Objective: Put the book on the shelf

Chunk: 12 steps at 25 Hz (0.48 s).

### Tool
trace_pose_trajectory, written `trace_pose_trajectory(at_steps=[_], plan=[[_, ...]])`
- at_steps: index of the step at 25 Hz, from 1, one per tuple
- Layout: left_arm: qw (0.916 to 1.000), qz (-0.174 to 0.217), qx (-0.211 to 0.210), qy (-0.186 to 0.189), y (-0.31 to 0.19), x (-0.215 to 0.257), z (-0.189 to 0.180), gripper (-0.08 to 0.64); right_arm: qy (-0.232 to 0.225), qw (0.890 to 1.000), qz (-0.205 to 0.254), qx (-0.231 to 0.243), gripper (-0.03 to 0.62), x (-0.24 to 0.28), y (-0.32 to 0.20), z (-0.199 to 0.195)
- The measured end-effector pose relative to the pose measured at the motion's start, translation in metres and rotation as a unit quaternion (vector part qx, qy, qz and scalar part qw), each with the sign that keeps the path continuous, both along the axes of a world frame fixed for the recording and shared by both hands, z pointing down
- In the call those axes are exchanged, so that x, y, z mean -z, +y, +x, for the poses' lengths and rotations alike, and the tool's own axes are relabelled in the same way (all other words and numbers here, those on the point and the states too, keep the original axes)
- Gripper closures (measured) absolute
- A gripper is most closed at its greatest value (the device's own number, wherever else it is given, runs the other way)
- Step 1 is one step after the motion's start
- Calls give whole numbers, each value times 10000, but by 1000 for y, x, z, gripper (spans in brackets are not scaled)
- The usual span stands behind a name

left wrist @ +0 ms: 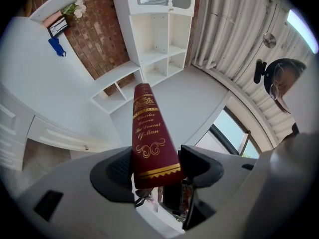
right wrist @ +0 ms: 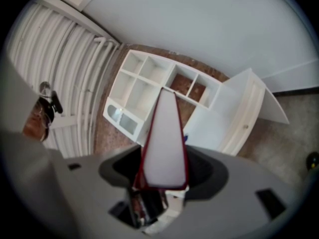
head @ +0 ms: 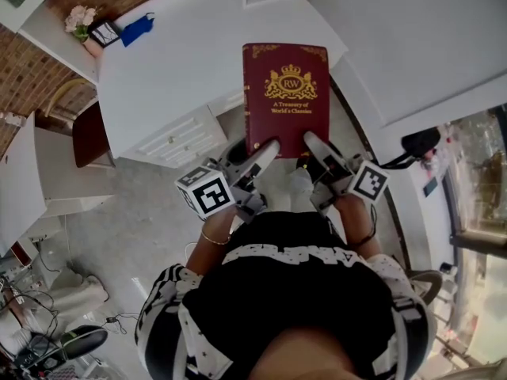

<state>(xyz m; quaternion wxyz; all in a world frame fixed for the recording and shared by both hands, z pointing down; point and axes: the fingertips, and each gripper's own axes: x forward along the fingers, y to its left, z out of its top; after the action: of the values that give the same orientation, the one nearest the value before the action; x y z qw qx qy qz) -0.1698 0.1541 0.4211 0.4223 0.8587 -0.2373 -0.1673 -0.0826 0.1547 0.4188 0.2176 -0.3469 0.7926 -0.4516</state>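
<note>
Book: the dark red book (head: 285,93) is being held cover up and level by both grippers, not lying on anything. In the head view its far half is showing over the near right corner of the counter (head: 182,62) and its near half over the floor.
Left gripper: the left gripper (head: 265,150) is clamping the book's near left corner, and its own view is showing the jaws pressing on either side of the gold-lettered spine (left wrist: 149,138).
Right gripper: the right gripper (head: 317,145) is gripping the near right corner, its jaws closing on the covers with the white page edge (right wrist: 164,143) between them.
Shelf: the white shelf (left wrist: 159,39) is standing against the brick wall at the counter's far edge, its open compartments facing the book and looking bare.
Counter edges: flowers (head: 79,18), a small picture frame (head: 104,32) and a blue thing (head: 136,30) are crowding the far left corner only. The drawers (head: 182,137) are sitting under the near edge.
Open room: the counter between the book and the shelf is lying bare. A window (head: 483,180) is closing off the right side.
</note>
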Motion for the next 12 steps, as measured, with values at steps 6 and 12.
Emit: trace_pose_trajectory(at_steps=[6, 12], plan=[[9995, 29, 271, -133, -18, 4, 7, 252, -138, 9995, 28, 265, 308, 1, -23, 6], [9980, 2, 574, -260, -43, 9, 16, 252, -251, 9980, 97, 566, 308, 4, -54, 15]])
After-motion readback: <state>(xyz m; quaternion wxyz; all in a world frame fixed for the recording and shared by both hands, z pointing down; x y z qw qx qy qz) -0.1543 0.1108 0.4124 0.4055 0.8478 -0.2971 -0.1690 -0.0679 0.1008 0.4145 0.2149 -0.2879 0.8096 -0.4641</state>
